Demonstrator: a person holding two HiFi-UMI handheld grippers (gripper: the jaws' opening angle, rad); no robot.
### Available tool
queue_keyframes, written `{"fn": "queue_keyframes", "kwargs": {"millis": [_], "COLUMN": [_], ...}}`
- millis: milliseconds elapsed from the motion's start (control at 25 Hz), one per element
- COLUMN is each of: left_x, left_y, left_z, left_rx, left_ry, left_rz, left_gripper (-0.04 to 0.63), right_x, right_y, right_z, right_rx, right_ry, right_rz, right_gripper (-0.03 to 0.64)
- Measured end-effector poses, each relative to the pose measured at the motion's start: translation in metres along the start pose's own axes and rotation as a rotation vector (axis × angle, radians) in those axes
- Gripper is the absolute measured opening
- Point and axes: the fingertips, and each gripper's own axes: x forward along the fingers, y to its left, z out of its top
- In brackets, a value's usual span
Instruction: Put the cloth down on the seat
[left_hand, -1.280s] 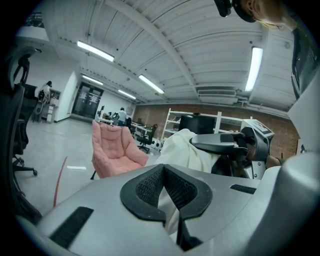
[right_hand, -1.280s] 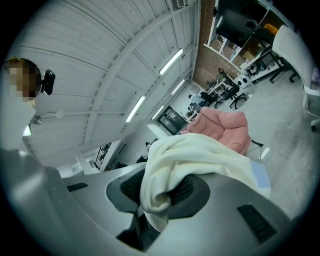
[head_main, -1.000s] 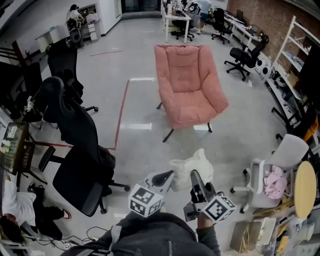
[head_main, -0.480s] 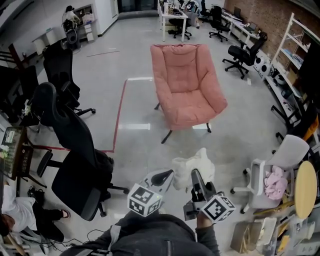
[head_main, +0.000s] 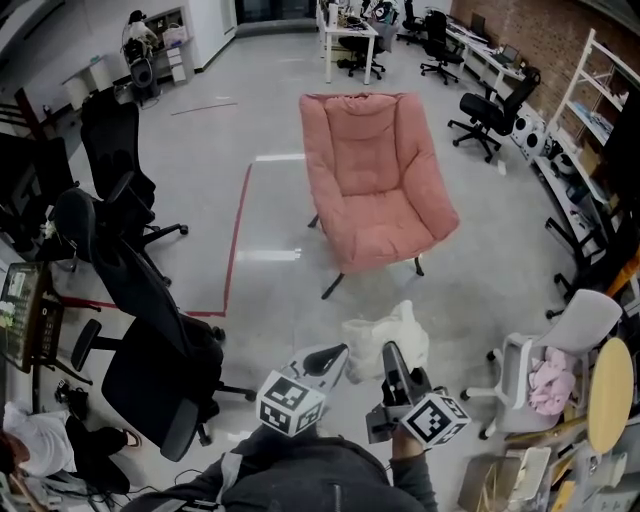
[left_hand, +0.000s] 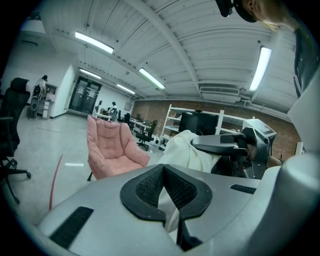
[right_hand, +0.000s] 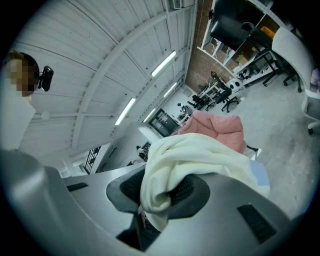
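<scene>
Right gripper (head_main: 388, 352) (right_hand: 160, 192) has its jaws closed partway on the cloth (head_main: 385, 330) (right_hand: 190, 155), whose cream folds spill up and over both pads. Left gripper (head_main: 335, 356) (left_hand: 165, 185) holds its jaws narrow, with a strip of the same cloth (left_hand: 182, 147) pinched in the slit between them. The two tools sit close together at the bottom of the head view, their marker cubes nearest the person.

The grey floor (head_main: 270, 120) takes up most of that view and carries a red tape line (head_main: 235, 240). The pink armchair (head_main: 375, 190) (left_hand: 112, 147) (right_hand: 220, 127) stands on it ahead of the grippers, facing them, its seat (head_main: 385, 228) bare. A black office chair (head_main: 150, 330) stands to the left, and a white chair (head_main: 555, 330) with a pink bundle (head_main: 547, 362) on it to the right.

The cloth hangs bunched between the gripper tips, above the floor and well apart from the armchair's seat.
</scene>
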Motion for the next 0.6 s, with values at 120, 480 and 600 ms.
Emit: {"fn": "queue_keyframes", "kwargs": {"millis": [120, 480, 600], "left_x": [0.021, 0.07, 0.084], "left_y": [0.014, 0.073, 0.093], "left_z": [0.013, 0.057, 0.068], "left_rx": [0.011, 0.031, 0.028], "left_ry": [0.001, 0.004, 0.0], "left_rz": [-0.011, -0.03, -0.035], "left_gripper": [0.005, 0.005, 0.005], "right_x": [0.021, 0.093, 0.118], "right_y": [-0.009, -0.031, -0.038], "right_z": [0.011, 0.051, 0.065], "right_rx": [0.006, 0.015, 0.006], "right_ry": [-0.002, -0.036, -0.052], "right_rz": [-0.007, -0.047, -0.056], "right_gripper": [0.084, 0.084, 0.084]}}
